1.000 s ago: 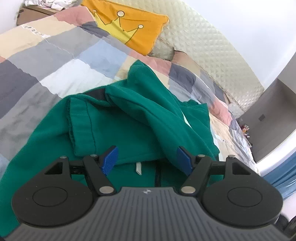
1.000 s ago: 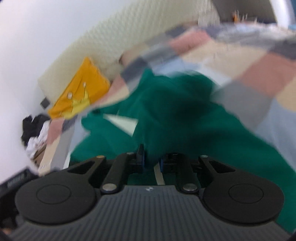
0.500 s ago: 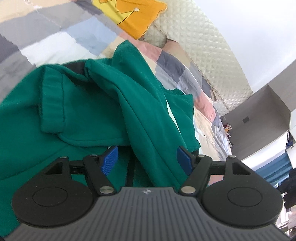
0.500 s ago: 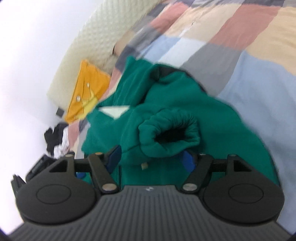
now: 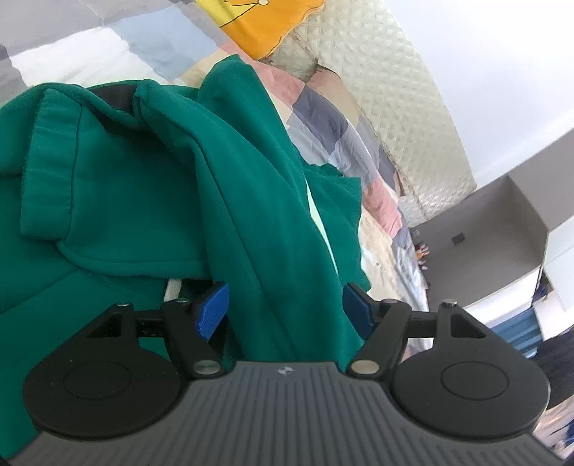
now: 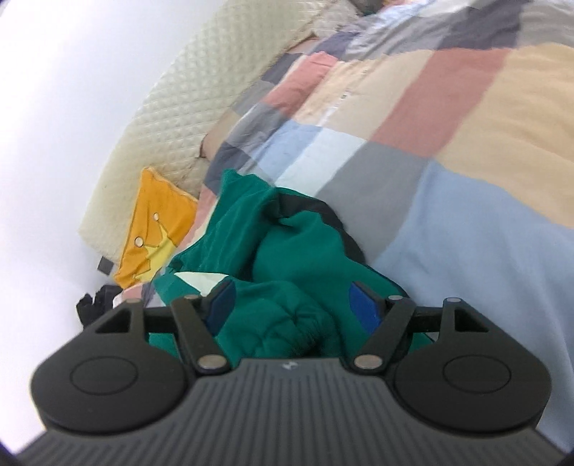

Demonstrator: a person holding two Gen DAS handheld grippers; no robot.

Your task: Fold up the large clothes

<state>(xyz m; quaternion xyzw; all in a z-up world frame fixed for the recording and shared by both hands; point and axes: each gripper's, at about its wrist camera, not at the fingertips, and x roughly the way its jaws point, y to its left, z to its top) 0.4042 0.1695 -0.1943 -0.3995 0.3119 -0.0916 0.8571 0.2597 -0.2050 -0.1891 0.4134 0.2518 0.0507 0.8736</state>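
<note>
Left tongs (image 5: 285,304) spread wide, tilted over the bed, a fold of green garment (image 5: 150,186) running between the blue pads, not pinched. Right tongs (image 6: 292,304) equally wide, bunched cuff between them; garment heaped on patchwork quilt (image 6: 466,150), orange pillow (image 6: 154,229) at 10 o'clock.

The right tool (image 6: 290,304) has released the green garment (image 6: 297,251), its jaws now spread.

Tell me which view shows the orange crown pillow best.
The right wrist view: the orange crown pillow shows nearly whole, yellow crown included, leaning on the quilted headboard beyond the green garment. The left wrist view catches only its lower edge, cropped at the top.
</note>
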